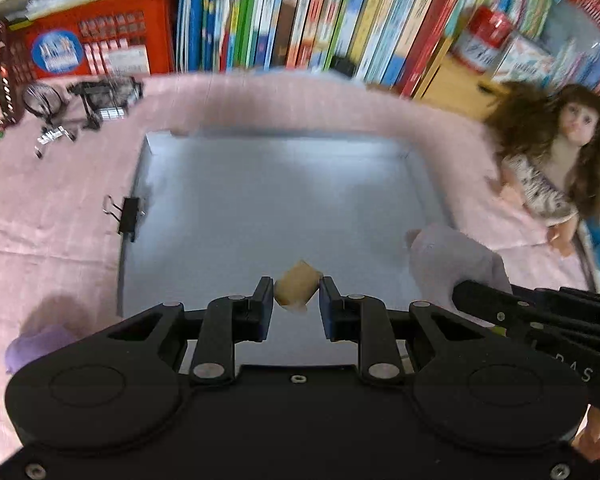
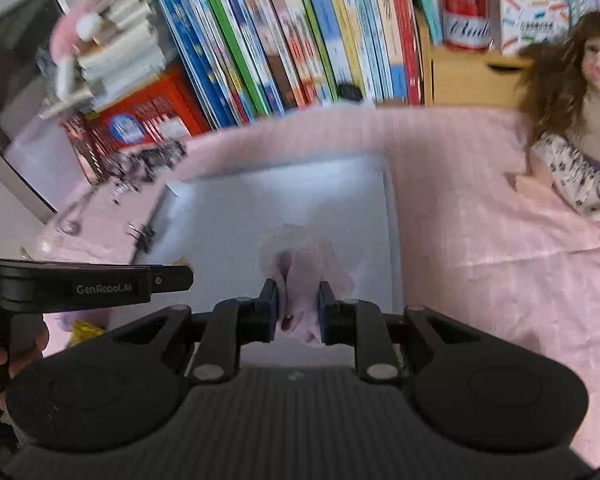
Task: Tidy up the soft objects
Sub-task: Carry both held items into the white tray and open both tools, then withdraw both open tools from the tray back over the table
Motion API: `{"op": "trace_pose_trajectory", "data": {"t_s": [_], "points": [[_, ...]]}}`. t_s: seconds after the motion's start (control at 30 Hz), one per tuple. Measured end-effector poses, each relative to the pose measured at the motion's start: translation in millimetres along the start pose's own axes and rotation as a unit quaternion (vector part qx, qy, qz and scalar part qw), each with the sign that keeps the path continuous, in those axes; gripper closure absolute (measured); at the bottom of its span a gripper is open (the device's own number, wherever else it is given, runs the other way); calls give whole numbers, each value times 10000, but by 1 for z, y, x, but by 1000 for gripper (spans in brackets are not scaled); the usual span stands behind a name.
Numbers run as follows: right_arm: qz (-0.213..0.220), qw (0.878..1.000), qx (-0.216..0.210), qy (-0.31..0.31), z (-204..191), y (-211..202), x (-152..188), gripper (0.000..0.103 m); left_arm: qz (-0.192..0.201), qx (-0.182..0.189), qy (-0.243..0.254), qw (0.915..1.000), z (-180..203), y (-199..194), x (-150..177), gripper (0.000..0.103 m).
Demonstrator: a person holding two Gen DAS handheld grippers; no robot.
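The left claw (image 1: 296, 300) is clenched on a small tan soft block (image 1: 297, 288), pinched at its two sides. The block sits like a diamond between the pads, one corner pointing away from the camera and one back toward it; its long axis cannot be told through the blur. It hangs over the near part of a shallow grey tray (image 1: 424, 184), which is otherwise bare across its floor.

The right claw (image 2: 298, 304) is clenched on a pale pink plush cloth (image 2: 308, 256). The cloth bunches between the pads and rises beyond the fingertips, its long axis running away from the camera, with a short end drooping below the grip. It hangs above the near right part of the same tray (image 2: 228, 208). In the left wrist view the cloth (image 1: 456, 260) shows at the tray's right rim, just ahead of the right claw's black body.

The tray lies on a pink sheet (image 1: 60, 208) spread over the counter. A black binder clip (image 1: 127, 214) grips the tray's left wall. Left of the tray's near corner a purple soft thing (image 1: 36, 346) lies on the sheet. To the tray's right there is an open stretch of sheet, then a long-haired doll (image 2: 580, 120) leaning near the edge. Behind the tray's far rim stands a row of upright books (image 1: 300, 16), with a red crate (image 1: 100, 36) and loose metal clips (image 1: 88, 100) at the far left, and a red can (image 2: 466, 12) at the far right.
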State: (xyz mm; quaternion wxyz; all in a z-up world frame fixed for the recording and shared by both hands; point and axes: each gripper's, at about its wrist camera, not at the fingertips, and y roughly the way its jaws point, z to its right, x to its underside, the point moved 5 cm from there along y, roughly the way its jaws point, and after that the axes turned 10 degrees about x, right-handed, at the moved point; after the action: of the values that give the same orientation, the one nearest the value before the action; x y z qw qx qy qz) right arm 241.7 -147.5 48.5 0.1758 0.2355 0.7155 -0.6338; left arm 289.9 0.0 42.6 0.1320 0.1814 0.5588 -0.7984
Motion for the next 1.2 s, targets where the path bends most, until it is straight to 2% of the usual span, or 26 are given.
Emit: {"op": "trace_pose_trajectory", "data": {"t_s": [0.1, 0.4, 0.73, 0.8, 0.83, 0.9, 0.97, 1.2], "points": [[-210, 9997, 82, 59, -3, 20, -3, 79, -159, -61, -117, 9998, -8, 19, -6, 80], [-368, 9989, 298, 27, -10, 55, -5, 79, -456, -159, -262, 9985, -14, 58, -17, 80], [-533, 9978, 389, -73, -17, 72, -6, 77, -603, -175, -364, 9974, -16, 76, -14, 80], [-496, 9980, 376, -129, -18, 69, -7, 67, -620, -88, -440, 9971, -16, 73, -15, 79], [-462, 9981, 379, -147, -18, 68, -7, 66, -589, -63, -458, 9972, -16, 71, -15, 78], [-405, 9983, 381, -161, -17, 63, -7, 54, -465, -106, -415, 9980, -16, 64, -16, 67], [-336, 9987, 334, -170, -15, 57, -8, 51, -340, -195, -334, 9987, -15, 55, -16, 58], [100, 9996, 154, -224, -9, 20, -10, 40, 129, -122, -74, 9998, -1, 15, -10, 50]]}}
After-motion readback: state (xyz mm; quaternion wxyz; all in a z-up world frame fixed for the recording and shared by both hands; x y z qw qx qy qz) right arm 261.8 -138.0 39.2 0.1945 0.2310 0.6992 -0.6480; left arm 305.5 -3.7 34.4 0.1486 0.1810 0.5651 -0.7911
